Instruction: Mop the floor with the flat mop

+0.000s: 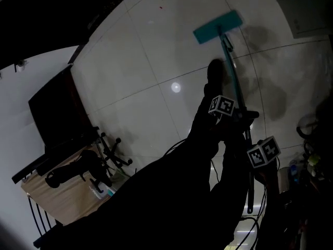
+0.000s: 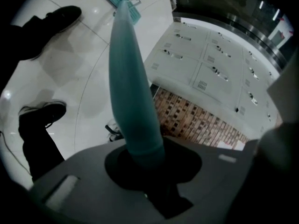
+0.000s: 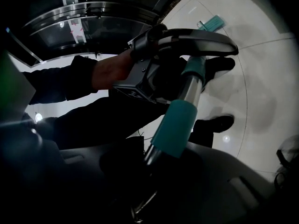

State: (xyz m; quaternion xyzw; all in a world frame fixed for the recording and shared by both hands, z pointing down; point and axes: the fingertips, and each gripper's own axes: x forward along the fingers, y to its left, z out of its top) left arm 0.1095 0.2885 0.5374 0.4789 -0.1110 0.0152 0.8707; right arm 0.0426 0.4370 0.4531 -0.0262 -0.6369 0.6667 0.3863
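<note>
While the teal rectangular head (image 1: pixel 218 27) of the flat mop (image 1: pixel 229 61) lies flat on the glossy white tiled floor (image 1: pixel 151 56), well ahead of the person's black shoe (image 1: pixel 215 71), its long handle slants back to both tools. The left gripper (image 2: pixel 141 153) is the one nearer the head, its jaws closed tight on the thick teal part of the handle (image 2: pixel 131 78). The right gripper (image 3: pixel 152 160) sits just behind it, nearer the handle's free end, its jaws pinched on the dark shaft below a teal sleeve (image 3: pixel 176 124). A light wooden desk (image 1: pixel 57 197) stands at the left, well apart from the mop.
</note>
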